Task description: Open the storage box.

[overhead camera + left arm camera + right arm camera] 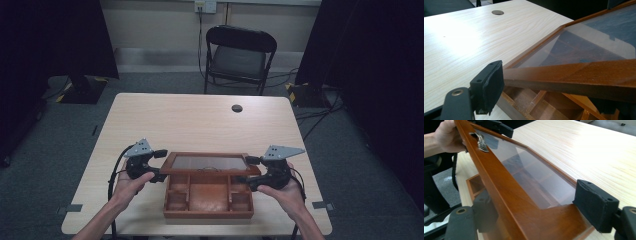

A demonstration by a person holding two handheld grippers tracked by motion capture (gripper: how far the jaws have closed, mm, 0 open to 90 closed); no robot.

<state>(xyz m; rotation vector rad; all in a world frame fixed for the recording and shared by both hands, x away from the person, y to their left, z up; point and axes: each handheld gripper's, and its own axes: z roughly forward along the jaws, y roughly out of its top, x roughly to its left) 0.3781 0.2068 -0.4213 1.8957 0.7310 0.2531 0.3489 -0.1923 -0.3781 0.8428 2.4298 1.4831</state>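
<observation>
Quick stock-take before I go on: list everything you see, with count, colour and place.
box: one, brown wood, compartments, near table edge
lid: one, brown frame with glass pane, raised over the box's far side
latch: one, metal, on lid's front rail
table: one, light wood
grommet: one, dark, far table side
chair: one, black, beyond table
cables: several, black, floor at right
left claw: black, closed on lid's left end
right claw: black, closed on lid's right end
</observation>
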